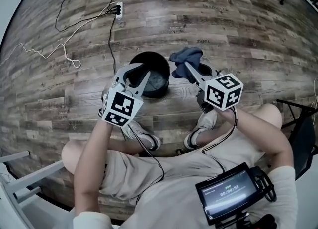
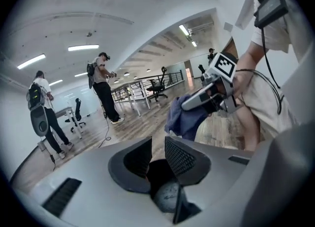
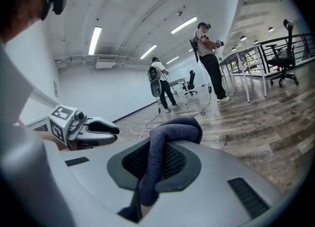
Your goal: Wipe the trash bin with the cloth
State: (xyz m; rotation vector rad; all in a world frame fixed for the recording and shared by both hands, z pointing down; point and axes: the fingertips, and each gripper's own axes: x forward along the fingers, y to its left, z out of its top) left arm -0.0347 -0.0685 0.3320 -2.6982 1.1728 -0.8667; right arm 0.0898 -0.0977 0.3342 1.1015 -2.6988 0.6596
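Our left claw point(image 1: 140, 71) pinches the rim of the trash bin point(image 1: 155, 54), which sits just below it. That thin hold may slip or let the bin swing. Our right claw point(image 3: 167, 147), just beside the bin, clamps the cloth point(image 3: 177, 130), and hard rubbing could drag it free.

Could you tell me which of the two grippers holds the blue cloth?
The right gripper: the blue cloth is clamped between its jaws, whereas the left gripper grips the trash bin.
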